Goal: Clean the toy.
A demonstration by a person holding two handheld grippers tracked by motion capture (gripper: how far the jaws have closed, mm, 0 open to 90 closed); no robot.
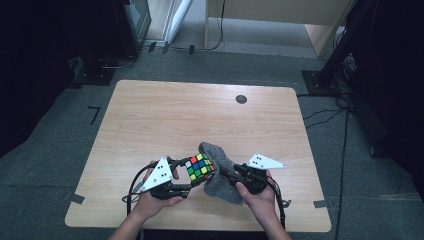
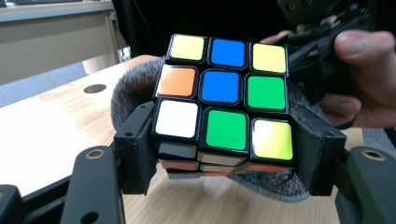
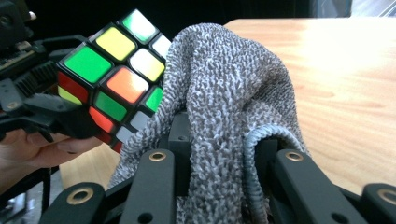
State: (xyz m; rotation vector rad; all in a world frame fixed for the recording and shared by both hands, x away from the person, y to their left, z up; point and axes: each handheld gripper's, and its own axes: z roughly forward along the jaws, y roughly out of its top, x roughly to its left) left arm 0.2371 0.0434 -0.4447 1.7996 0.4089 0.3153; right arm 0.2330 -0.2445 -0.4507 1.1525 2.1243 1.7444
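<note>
Multicoloured plastic puzzle cube (image 1: pixel 200 166) held above the near edge of the light wooden table (image 1: pixel 165 115), clamped at its two sides by the left gripper (image 2: pixel 224 154). Grey knitted cloth (image 3: pixel 224 88) pressed against the cube's far side, bunched and pinched between the right gripper's (image 3: pixel 219 140) jaws. Both grippers sit low over the table's near edge.

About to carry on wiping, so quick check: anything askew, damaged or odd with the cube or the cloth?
Nothing stands out. The cube sits square between the left gripper jaws, its stickers intact but scrambled. The grey cloth is bunched in the right gripper, draped against the cube.
</note>
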